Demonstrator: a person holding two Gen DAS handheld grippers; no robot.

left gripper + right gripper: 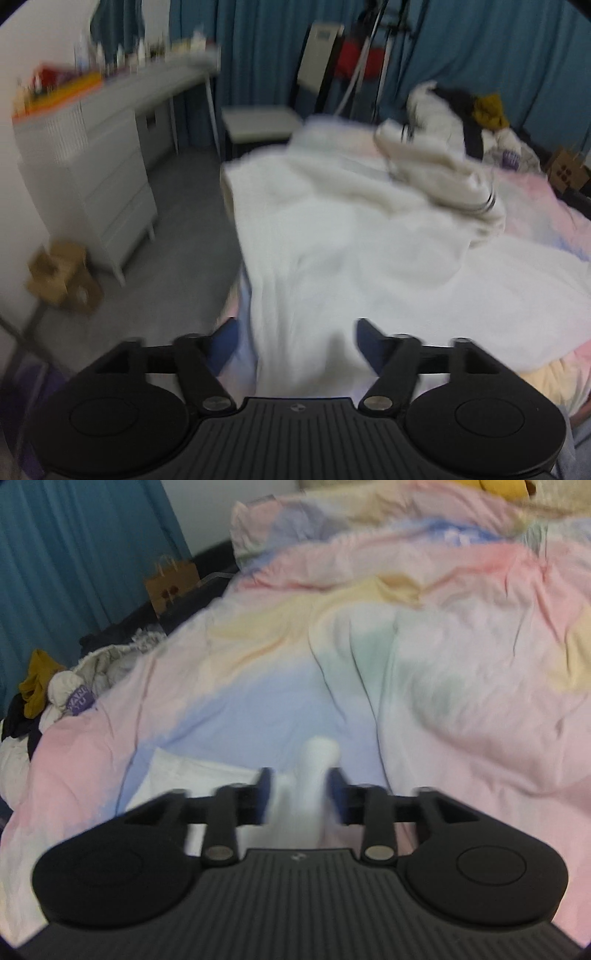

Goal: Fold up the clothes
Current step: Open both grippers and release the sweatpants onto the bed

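Observation:
A large white garment (343, 240) lies spread over the bed, with a cream striped-cuff piece (439, 177) bunched on its far part. My left gripper (295, 339) is open, its blue fingers wide apart with the white cloth's near edge between them. My right gripper (300, 794) is shut on a fold of the white garment (314, 771), which sticks up between its blue pads above the pastel duvet (406, 664). A flat white part (184, 775) lies just left of it.
A pile of mixed clothes (476, 114) sits at the bed's far end, also in the right wrist view (44, 698). A white dresser (103, 177), a cardboard box (62, 277), a small table (258, 122) and blue curtains (498, 55) stand around the bed. A paper bag (171, 587) stands beside it.

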